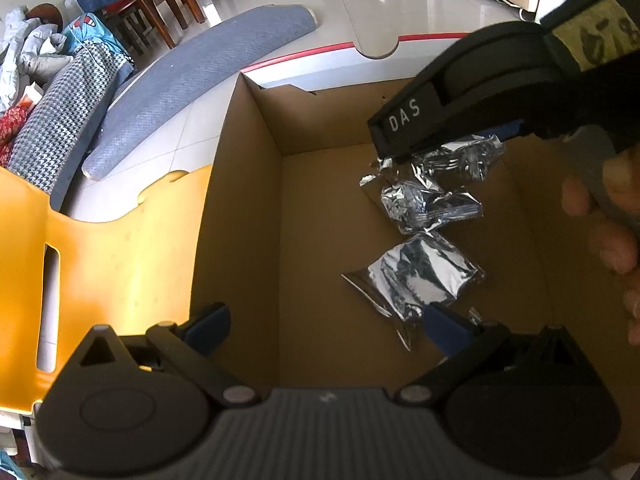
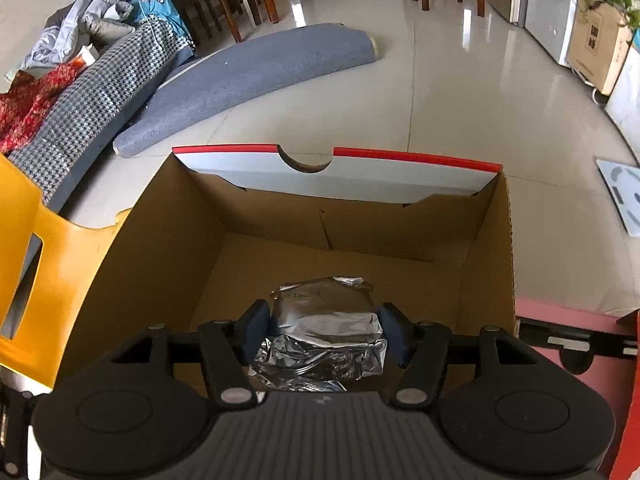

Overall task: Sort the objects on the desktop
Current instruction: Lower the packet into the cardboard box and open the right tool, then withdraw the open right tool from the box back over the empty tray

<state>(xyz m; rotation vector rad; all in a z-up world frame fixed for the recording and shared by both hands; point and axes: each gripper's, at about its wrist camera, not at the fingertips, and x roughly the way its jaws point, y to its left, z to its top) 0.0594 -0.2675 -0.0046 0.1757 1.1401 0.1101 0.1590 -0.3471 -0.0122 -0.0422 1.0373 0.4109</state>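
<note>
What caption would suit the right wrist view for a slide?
Right gripper holds a silver foil packet between its blue pads, above the open cardboard box.

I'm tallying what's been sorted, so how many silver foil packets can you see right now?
3. One foil packet is held between the right gripper's fingers above the cardboard box; two lie on the box floor, middle and nearer. Others may be hidden.
</note>
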